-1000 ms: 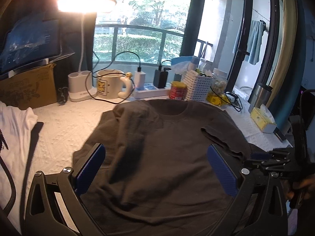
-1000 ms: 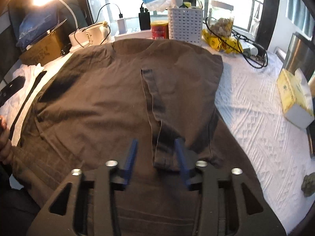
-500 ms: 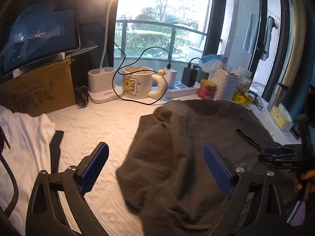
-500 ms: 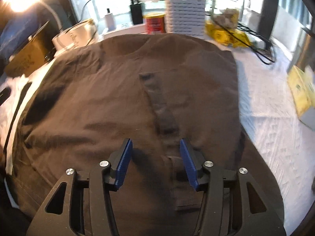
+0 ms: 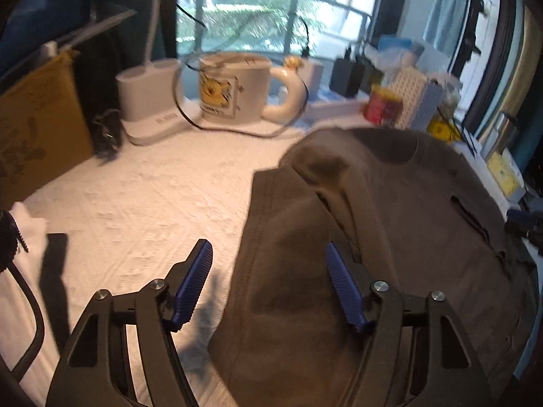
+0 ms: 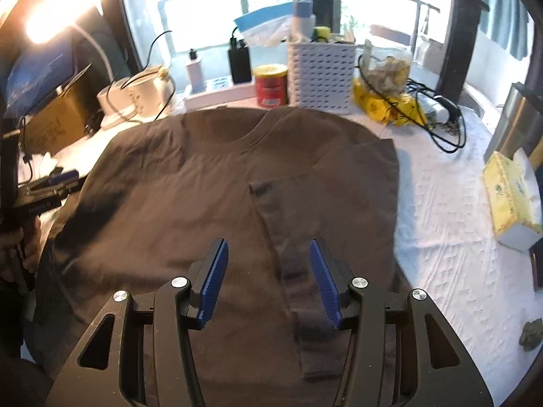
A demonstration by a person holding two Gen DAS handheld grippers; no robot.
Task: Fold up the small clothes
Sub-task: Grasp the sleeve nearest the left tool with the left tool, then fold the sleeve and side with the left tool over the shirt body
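A dark brown T-shirt (image 6: 190,203) lies spread on the white textured cloth (image 6: 441,237), neck toward the window. Its right sleeve (image 6: 292,247) is folded in over the body. In the left wrist view the shirt (image 5: 407,230) has its left side folded over, with a raised ridge. My left gripper (image 5: 268,278) is open and empty, its jaws standing on either side of the shirt's left folded edge. My right gripper (image 6: 268,281) is open and empty, low over the shirt, with the folded sleeve between its fingers.
A white garment (image 5: 20,237) lies at the far left. Along the back stand a lamp base (image 5: 149,101), a big mug (image 5: 234,88), a red can (image 6: 271,84), a white basket (image 6: 320,74) and cables (image 6: 437,115). A yellow tissue box (image 6: 512,200) sits right.
My left gripper has swung left to the shirt's left edge and its jaws have narrowed. My right gripper has opened wider and moved forward along the folded sleeve.
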